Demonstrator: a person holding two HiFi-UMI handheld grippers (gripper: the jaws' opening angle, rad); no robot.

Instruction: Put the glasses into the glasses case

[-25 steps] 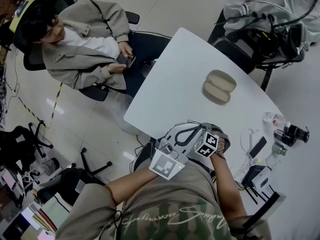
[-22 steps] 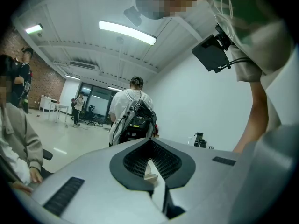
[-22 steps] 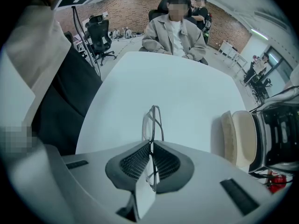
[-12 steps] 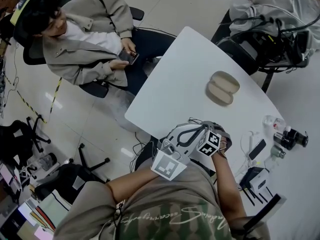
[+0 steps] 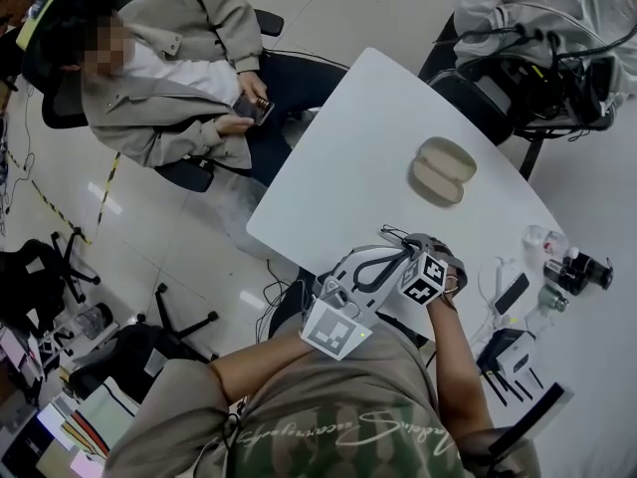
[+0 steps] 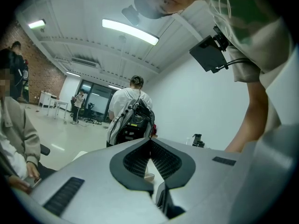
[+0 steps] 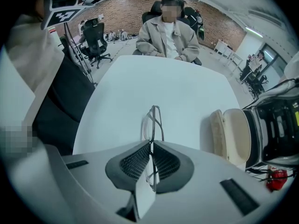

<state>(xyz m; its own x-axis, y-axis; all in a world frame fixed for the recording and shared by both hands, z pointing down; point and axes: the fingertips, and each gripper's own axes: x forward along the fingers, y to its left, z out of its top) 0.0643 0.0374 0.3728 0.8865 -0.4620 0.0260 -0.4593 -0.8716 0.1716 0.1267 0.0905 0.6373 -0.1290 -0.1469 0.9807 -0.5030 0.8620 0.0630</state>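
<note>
The thin dark-framed glasses point(image 7: 153, 118) stick out forward between the jaws of my right gripper point(image 7: 151, 144), which is shut on them just above the white table point(image 7: 154, 87). In the head view the glasses point(image 5: 391, 235) and the right gripper point(image 5: 408, 245) are at the table's near edge. The beige glasses case point(image 5: 441, 171) lies open further in, and shows to the right of the glasses in the right gripper view point(image 7: 232, 136). My left gripper point(image 5: 370, 267) is beside the right one. It is tilted upward, its jaws point(image 6: 150, 146) shut with nothing between them.
A seated person point(image 5: 164, 88) holding a phone is beyond the table's left edge. A chair with bags and cables point(image 5: 542, 68) stands at the far right. Small bottles point(image 5: 567, 267), a phone point(image 5: 512, 293) and cables lie on the table's right side.
My right gripper has edged slightly further onto the table with the glasses. The left gripper has barely moved.
</note>
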